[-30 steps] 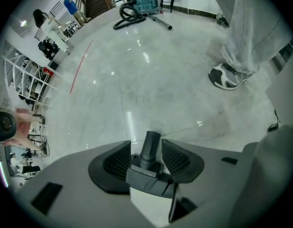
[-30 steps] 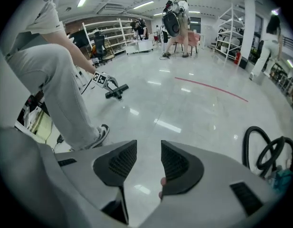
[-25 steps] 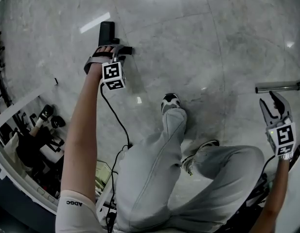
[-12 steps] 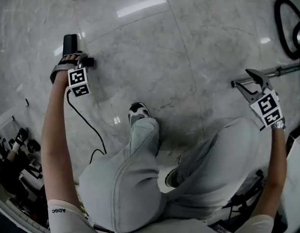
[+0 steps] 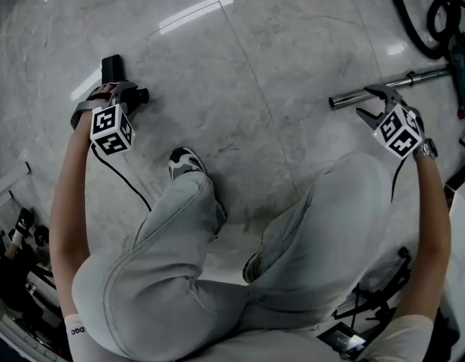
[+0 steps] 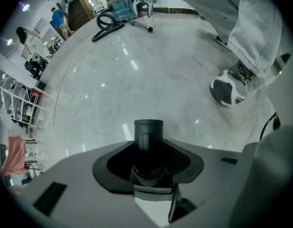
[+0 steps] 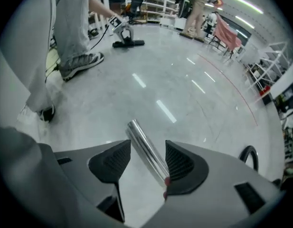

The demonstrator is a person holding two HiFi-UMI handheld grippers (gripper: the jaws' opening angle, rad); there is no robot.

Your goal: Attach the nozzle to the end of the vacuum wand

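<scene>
Polished grey marble floor (image 5: pixel 292 66), seen from above. Left tongs (image 5: pixel 123 89) at upper left of the head view, clamped on the black nozzle (image 5: pixel 110 68); round tube end of nozzle projecting past the pads in the left gripper view. Right tongs (image 5: pixel 366 104) at upper right, pointing steeply down, just opened to full width. Chrome vacuum wand (image 5: pixel 353 95) lying on the floor, open end between the spread pads, nearer the pad at frame right, not gripped. Black hose (image 5: pixel 420 21) coiled in the upper right corner.
</scene>
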